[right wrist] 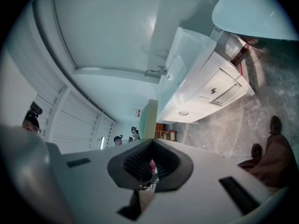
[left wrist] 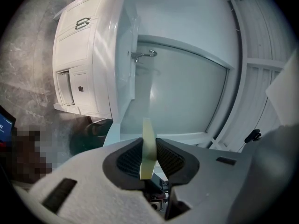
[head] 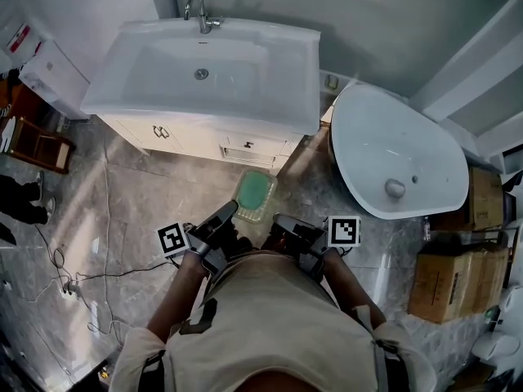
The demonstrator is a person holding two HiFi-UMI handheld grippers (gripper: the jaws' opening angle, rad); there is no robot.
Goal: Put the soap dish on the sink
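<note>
Head view: the green soap dish is held short of the sink, its edges clamped in the fingers of the left gripper and right gripper. Carrying and placing are judged outstanding.

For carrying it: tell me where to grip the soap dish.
Pinch the soap dish by its thin rim, edge-on from the person's side, at its near corners, as the left gripper and right gripper do: the flat, shallow dish offers nothing thicker.
</note>
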